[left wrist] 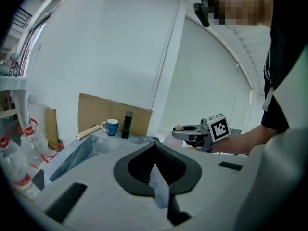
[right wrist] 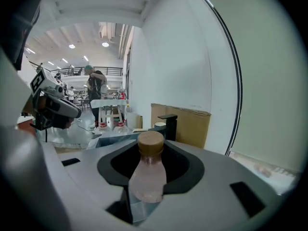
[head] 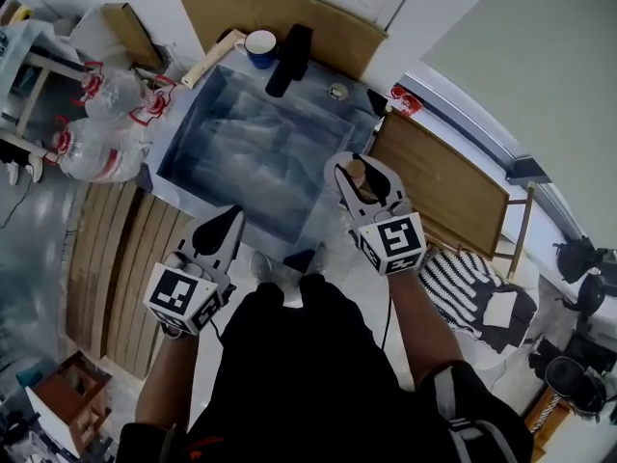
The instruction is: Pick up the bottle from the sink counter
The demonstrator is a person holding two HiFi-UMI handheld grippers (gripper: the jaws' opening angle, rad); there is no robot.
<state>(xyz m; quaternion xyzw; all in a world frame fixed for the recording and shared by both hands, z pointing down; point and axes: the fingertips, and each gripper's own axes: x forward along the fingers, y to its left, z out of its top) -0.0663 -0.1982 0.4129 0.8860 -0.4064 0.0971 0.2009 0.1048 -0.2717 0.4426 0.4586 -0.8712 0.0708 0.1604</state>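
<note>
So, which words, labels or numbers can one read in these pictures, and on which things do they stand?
No text can be read clearly.
Blue mug: a white mark, too small to read.
Big water bottles: red labels, too blurred to read.
Marker cube: square pattern, no letters.
Bottle: no label shows.

Mug, perhaps faucet, behind sink

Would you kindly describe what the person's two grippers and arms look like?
Both the left gripper and the right gripper have light grey bodies, black-lined jaws and, at the rear, a white cube bearing black square markers. The person wears a black short-sleeved top, so the forearms are bare.
</note>
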